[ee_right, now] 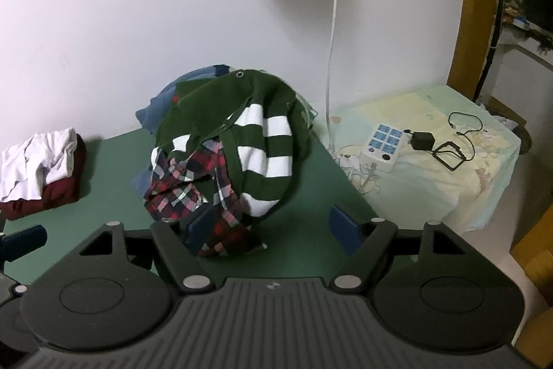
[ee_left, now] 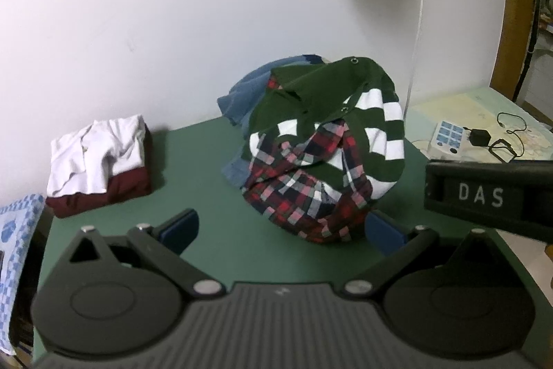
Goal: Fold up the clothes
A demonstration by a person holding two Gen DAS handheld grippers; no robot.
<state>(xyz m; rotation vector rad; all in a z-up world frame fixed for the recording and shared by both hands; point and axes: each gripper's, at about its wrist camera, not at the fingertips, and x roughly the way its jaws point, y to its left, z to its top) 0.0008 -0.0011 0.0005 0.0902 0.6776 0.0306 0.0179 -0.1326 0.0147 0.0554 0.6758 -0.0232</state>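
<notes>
A heap of unfolded clothes sits on the green table (ee_left: 193,161): a green and white striped shirt (ee_left: 380,123) on top, a red plaid shirt (ee_left: 304,196) in front, a blue garment (ee_left: 242,95) behind. The same heap shows in the right wrist view, with the striped shirt (ee_right: 262,140) and plaid shirt (ee_right: 179,192). A folded stack, white cloth (ee_left: 96,154) on maroon cloth (ee_left: 114,189), lies at the left. My left gripper (ee_left: 281,229) is open and empty, just short of the heap. My right gripper (ee_right: 273,225) is open and empty, its left finger at the plaid hem.
A low side table with a pale printed cover (ee_right: 449,154) stands to the right, carrying a white power strip (ee_right: 382,146) and a black adapter with cable (ee_right: 425,140). A white wall backs the table. A blue checked cloth (ee_left: 13,248) hangs at the left edge.
</notes>
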